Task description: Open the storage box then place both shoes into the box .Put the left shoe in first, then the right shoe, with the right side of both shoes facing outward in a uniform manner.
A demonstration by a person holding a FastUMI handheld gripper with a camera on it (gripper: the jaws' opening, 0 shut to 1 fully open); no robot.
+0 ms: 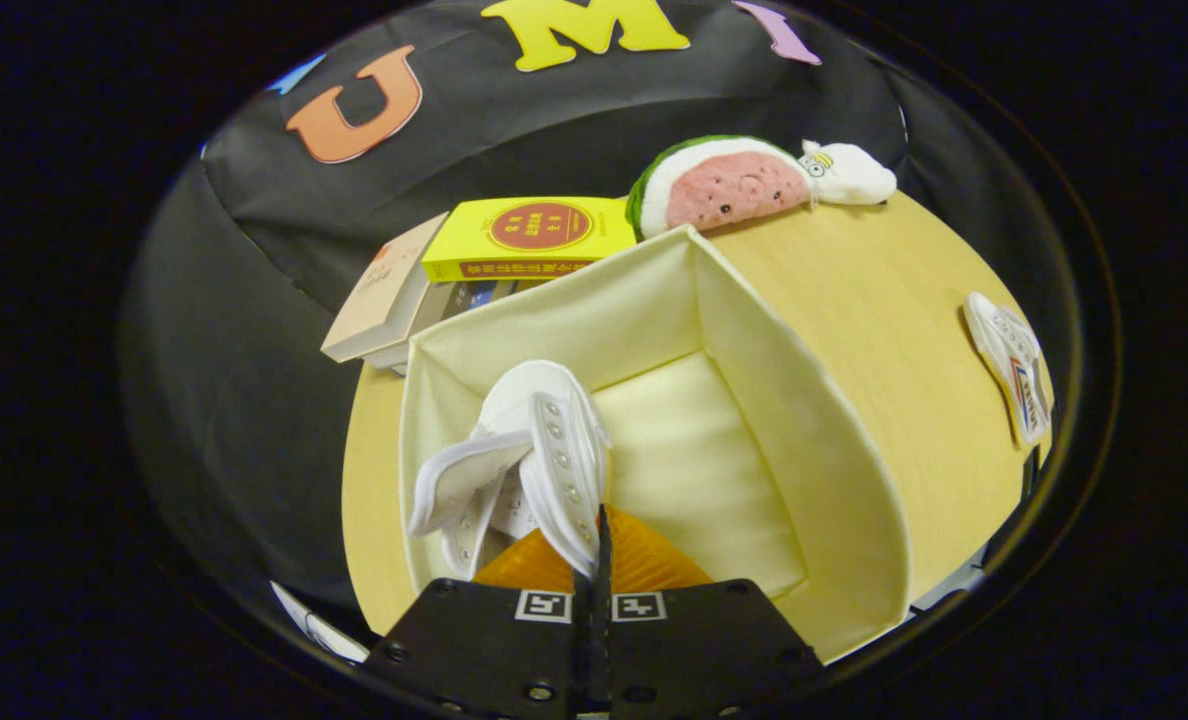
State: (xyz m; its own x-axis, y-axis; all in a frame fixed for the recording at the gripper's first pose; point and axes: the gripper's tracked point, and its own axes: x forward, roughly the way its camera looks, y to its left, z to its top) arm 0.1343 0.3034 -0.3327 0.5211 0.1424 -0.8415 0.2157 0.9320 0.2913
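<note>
A white canvas shoe [539,455] hangs toe-away inside the open cream storage box [804,440], against the box's left wall. My gripper [602,560] is shut on the shoe's upper edge near the eyelets, with the two fingers pressed together on the fabric. The shoe's tongue flaps out to the left. The box floor to the right of the shoe is bare. A second white shoe [1009,365] lies on its side on the wooden table [884,300], well to the right of the box.
Beyond the box's back wall lies a stack of books, a yellow book [529,238] on top. A watermelon-slice plush [719,185] and a small white plush [847,172] rest at the table's far edge.
</note>
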